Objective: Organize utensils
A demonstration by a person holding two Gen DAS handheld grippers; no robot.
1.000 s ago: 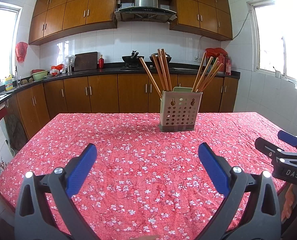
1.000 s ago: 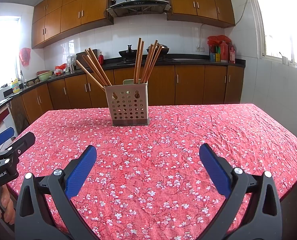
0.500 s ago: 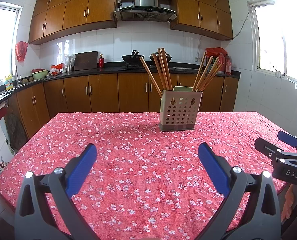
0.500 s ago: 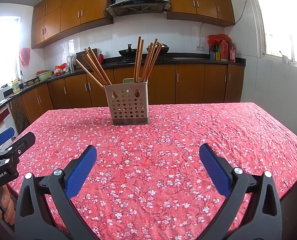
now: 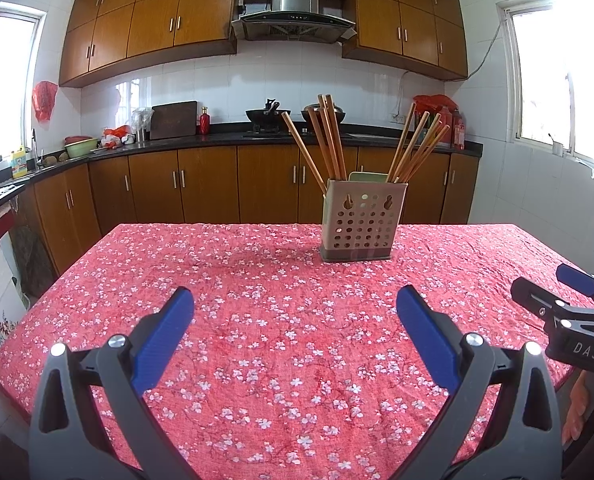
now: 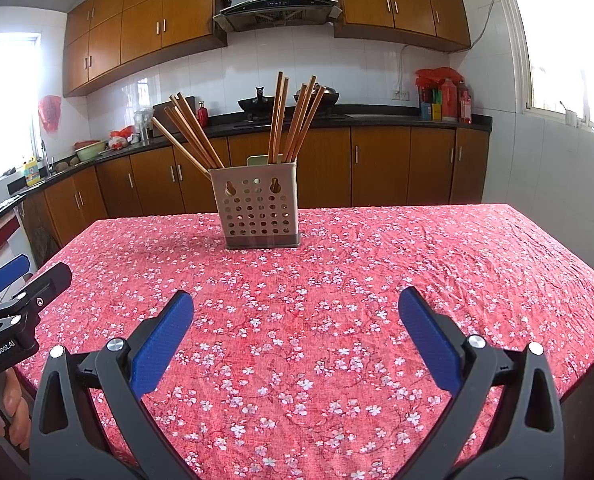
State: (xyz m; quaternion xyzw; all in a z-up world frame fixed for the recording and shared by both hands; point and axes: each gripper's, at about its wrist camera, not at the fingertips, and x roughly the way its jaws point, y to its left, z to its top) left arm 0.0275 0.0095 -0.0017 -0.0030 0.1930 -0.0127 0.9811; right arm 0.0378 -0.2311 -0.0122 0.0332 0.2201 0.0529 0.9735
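A beige perforated utensil holder stands upright toward the far side of the table; it also shows in the right wrist view. Several wooden chopsticks lean out of its left side and several more out of its right side; in the right wrist view they fan out too. My left gripper is open and empty over the near table. My right gripper is open and empty, level with the left one, and shows at the right edge of the left wrist view.
A red floral tablecloth covers the table. Brown kitchen cabinets and a black counter with a wok run behind. Windows sit left and right.
Both views have tilted slightly, so the holder sits a little higher in the right wrist view. Both grippers stay open and empty.
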